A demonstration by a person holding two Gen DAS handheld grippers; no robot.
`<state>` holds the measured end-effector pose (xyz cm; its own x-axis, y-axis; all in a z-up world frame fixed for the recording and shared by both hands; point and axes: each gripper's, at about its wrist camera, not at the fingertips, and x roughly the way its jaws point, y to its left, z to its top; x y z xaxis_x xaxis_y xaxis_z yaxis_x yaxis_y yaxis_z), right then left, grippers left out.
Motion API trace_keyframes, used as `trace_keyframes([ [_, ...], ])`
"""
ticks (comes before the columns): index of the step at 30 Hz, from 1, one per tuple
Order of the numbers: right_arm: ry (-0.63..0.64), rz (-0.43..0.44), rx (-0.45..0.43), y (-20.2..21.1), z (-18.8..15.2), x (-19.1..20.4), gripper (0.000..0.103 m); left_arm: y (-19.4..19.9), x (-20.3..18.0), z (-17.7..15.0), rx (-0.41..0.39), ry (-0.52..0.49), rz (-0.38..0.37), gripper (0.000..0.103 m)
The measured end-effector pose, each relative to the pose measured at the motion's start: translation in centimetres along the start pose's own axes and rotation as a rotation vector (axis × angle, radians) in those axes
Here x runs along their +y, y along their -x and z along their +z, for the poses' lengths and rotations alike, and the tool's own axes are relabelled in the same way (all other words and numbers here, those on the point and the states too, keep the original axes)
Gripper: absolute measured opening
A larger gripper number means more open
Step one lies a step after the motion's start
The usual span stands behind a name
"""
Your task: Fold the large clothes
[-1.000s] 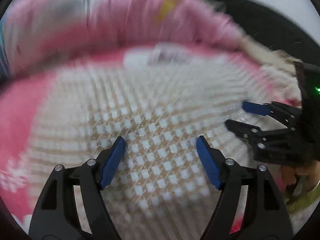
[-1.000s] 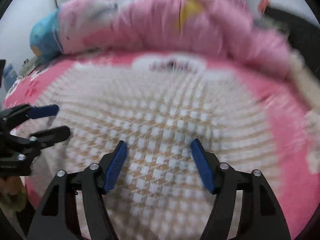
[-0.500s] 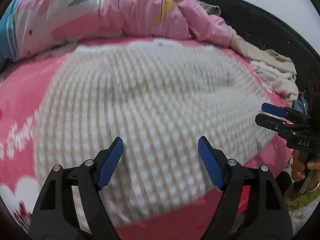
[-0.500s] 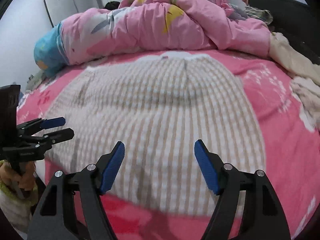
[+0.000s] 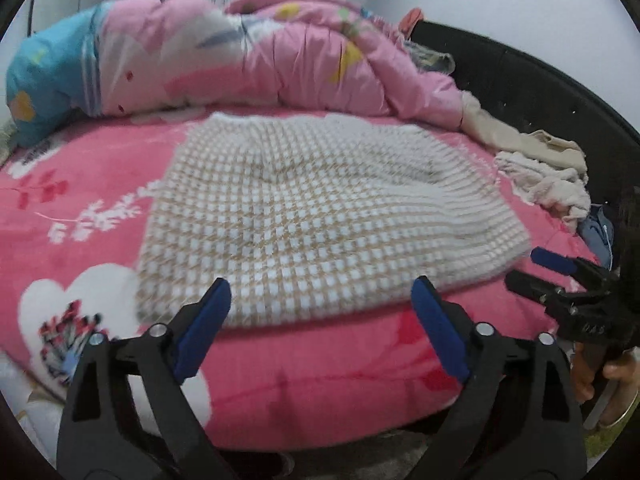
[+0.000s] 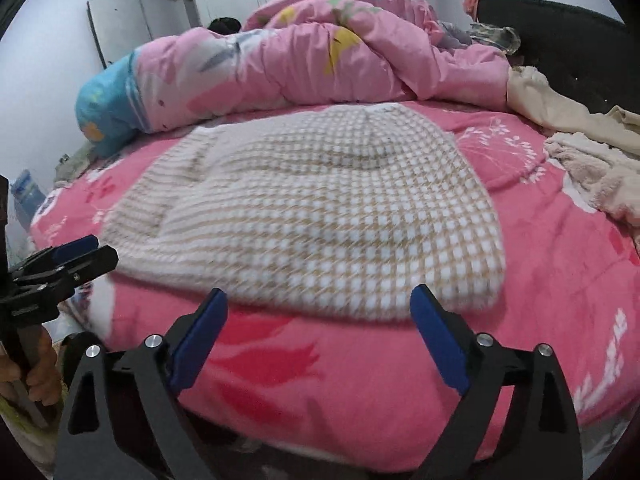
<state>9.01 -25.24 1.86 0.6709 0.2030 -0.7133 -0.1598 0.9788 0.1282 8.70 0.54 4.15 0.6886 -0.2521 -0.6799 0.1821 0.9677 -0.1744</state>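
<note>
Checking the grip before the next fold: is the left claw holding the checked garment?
No, the left claw is opening, nothing between its blue pads, and the checked garment lies flat on the bed beyond it.

I'm seeing motion blur smearing the near edge of the checked garment point(image 5: 320, 216), so its hem and folds are staying unreadable. The dark headboard point(image 5: 520, 80) is running off the right edge, and small items point(image 6: 492, 34) on it are too tiny to identify.
</note>
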Motion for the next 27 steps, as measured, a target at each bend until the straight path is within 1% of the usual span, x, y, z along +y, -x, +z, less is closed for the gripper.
trace_keyframes([
  [1, 0.001, 0.0, -0.007, 0.7, -0.3, 0.4, 0.091, 1.3, -0.5, -0.1, -0.021, -0.005, 0.008, 0.091],
  [3, 0.005, -0.004, -0.022, 2.1, -0.7, 1.0, 0.093, 2.7, -1.4, 0.0, -0.057, -0.015, 0.021, 0.095],
  [4, 0.01, -0.006, -0.036, 2.8, -0.9, 1.4, 0.094, 3.7, -1.9, 0.0, -0.085, -0.026, 0.044, 0.095],
  [8, 0.016, -0.029, -0.059, 4.3, -1.3, 2.3, 0.096, 6.0, -3.3, 0.2, -0.14, -0.058, 0.139, 0.095],
  [10, 0.018, -0.034, -0.065, 4.8, -1.4, 2.7, 0.096, 6.9, -3.7, 0.3, -0.161, -0.053, 0.178, 0.095],
  [12, 0.021, -0.054, -0.074, 5.2, -1.4, 3.1, 0.096, 7.3, -4.0, 0.2, -0.174, -0.04, 0.246, 0.095],
  [14, 0.029, -0.07, -0.085, 5.5, -1.3, 3.4, 0.096, 7.5, -3.9, 0.2, -0.17, -0.025, 0.29, 0.095],
  [17, 0.033, -0.087, -0.089, 5.7, -1.0, 3.7, 0.097, 7.3, -3.6, 0.3, -0.148, -0.013, 0.309, 0.095],
  [20, 0.038, -0.094, -0.096, 5.8, -0.7, 4.1, 0.097, 6.7, -3.7, 0.5, -0.114, -0.049, 0.346, 0.095],
  [21, 0.042, -0.096, -0.096, 5.8, -0.6, 4.3, 0.097, 6.4, -3.6, 0.4, -0.113, -0.053, 0.356, 0.095],
  [23, 0.047, -0.1, -0.092, 5.5, -0.5, 4.6, 0.097, 6.0, -3.5, 0.3, -0.103, -0.033, 0.355, 0.095],
  [24, 0.048, -0.109, -0.084, 5.2, -0.5, 4.8, 0.097, 5.6, -3.4, 0.2, -0.092, -0.017, 0.342, 0.095],
  [27, 0.047, -0.14, -0.058, 4.3, -0.5, 5.1, 0.097, 4.4, -3.0, 0.0, -0.035, 0.035, 0.323, 0.095],
])
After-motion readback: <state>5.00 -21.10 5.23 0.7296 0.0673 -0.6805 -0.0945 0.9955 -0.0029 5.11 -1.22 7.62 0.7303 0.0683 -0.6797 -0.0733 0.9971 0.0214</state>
